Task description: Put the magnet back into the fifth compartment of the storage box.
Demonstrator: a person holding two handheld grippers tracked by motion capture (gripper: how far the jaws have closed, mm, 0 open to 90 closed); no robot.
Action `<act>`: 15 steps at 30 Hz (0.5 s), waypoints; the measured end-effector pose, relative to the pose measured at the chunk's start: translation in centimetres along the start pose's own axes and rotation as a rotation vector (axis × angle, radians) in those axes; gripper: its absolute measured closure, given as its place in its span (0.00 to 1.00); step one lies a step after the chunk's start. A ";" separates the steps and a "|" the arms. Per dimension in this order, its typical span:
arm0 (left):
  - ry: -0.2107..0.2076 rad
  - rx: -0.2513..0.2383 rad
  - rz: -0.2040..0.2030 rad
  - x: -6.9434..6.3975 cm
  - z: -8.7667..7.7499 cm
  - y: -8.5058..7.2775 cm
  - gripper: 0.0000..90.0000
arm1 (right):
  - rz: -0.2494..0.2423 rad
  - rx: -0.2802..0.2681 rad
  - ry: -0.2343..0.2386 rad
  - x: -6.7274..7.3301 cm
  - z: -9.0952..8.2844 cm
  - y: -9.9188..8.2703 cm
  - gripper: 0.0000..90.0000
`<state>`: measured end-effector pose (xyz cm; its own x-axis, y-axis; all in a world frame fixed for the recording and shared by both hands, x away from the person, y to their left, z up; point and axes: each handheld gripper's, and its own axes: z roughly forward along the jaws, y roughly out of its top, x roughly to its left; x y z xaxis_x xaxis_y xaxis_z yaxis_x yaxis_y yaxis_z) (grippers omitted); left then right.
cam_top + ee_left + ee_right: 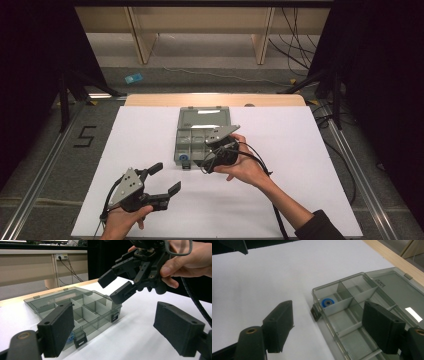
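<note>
A grey see-through compartment box [202,131] lies on the white sheet with its lid [203,118] folded flat behind it. A blue ring [327,302] sits in the near left corner compartment [185,159]. My right gripper [210,155] hovers over the box's near right part, open, with nothing between its pads [329,325]. In the left gripper view it hangs just above the box rim [113,287]. My left gripper [166,179] is open and empty at the sheet's near left, a little short of the box [82,307], pointing toward it [117,332].
The white sheet [300,165] covers the table, with a wooden edge [215,100] at the back. Black latches [315,312] stick out from the box's front wall. The right gripper's cable [260,162] loops over the sheet. Dark stands flank the table.
</note>
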<state>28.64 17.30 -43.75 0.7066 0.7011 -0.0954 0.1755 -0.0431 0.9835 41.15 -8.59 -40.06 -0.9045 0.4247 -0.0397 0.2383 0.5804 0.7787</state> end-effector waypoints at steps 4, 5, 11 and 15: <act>0.000 0.002 0.001 0.0 0.0 0.0 0.18 | 0.009 -0.016 -0.002 0.0 -0.4 -0.5 0.29; 0.000 0.002 0.001 0.0 0.0 0.0 0.18 | 0.013 -0.020 -0.002 0.0 -0.5 -0.6 0.29; -0.005 -0.006 -0.001 0.0 0.2 0.0 0.18 | 0.026 -0.057 -0.008 0.1 -1.1 -1.1 0.29; -0.001 0.004 0.000 0.0 0.2 0.0 0.18 | 0.032 -0.076 -0.010 0.1 -1.6 -1.4 0.29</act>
<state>28.74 17.15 -43.78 0.7073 0.7004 -0.0960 0.1787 -0.0458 0.9828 40.17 -10.47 -40.21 -0.8932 0.4491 -0.0199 0.2392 0.5124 0.8248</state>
